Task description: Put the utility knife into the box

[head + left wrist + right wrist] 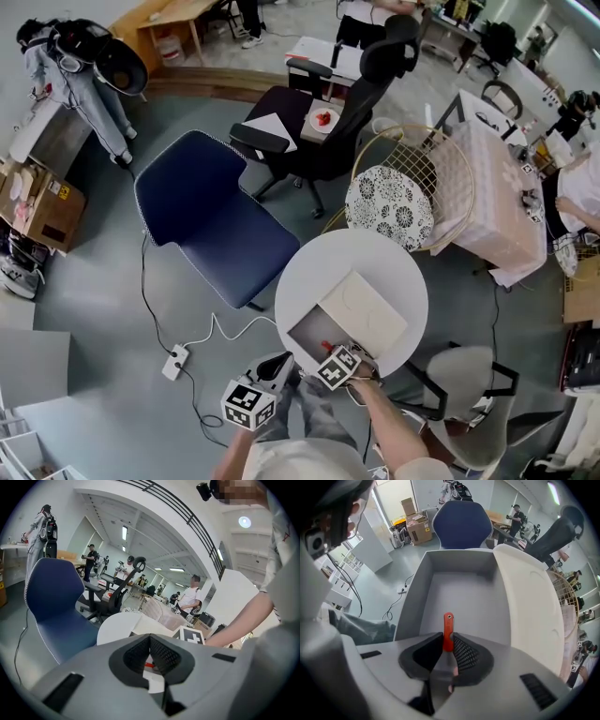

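a: how far along are we?
b: not done. we see the utility knife (448, 629) hanging over the open box (464, 599) on the worktop (309, 272), not yet let go.
a: grippers?
b: right hand-held gripper (447, 644) pinches the knife's red handle, jaws narrow. left hand-held gripper (151, 654) looks closed and empty.

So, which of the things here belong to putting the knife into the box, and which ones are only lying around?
Belong to the job: utility knife, clamped in the right gripper; grey box, open, below it; its white lid; round white table.
Only lying around: blue chair; black office chair; patterned cushion; power strip on the floor.
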{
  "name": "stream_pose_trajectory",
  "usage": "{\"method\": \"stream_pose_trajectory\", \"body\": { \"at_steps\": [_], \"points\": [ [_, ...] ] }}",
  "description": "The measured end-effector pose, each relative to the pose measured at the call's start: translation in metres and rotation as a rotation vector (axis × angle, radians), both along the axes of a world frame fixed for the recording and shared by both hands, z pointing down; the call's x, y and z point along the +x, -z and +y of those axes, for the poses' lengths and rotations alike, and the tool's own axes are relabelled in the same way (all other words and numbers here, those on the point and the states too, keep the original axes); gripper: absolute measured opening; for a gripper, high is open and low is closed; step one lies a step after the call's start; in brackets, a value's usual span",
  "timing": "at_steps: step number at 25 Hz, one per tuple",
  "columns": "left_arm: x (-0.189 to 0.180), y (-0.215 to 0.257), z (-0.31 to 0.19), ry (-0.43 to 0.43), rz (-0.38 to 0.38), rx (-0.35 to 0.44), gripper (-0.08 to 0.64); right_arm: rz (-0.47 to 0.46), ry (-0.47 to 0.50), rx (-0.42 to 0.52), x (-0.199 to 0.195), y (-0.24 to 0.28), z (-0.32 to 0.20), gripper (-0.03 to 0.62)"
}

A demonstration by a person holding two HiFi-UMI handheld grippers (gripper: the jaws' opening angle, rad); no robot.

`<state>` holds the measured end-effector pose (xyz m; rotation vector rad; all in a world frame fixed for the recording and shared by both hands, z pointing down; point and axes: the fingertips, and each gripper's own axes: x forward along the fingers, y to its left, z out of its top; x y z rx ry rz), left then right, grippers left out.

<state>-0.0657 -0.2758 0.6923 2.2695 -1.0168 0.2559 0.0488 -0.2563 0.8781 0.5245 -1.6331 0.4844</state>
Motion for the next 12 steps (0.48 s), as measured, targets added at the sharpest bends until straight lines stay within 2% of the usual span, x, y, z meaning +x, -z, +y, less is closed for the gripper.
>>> {"method": "stream_pose_trajectory", "body": {
  "at_steps": [9,12],
  "points": [
    [-0.0004,0.0017,0.0029,-0.002,-0.008,0.004,0.012,-0.015,0.039,0.015,0.0005,-0.0005,0.0029,0.081],
    [-0.0006,0.0012,0.0042,-0.006,-0.007,0.003,0.012,-0.036,0.070,0.000,-0.0048,0.0011,0.0085,0.153]
  ]
}}
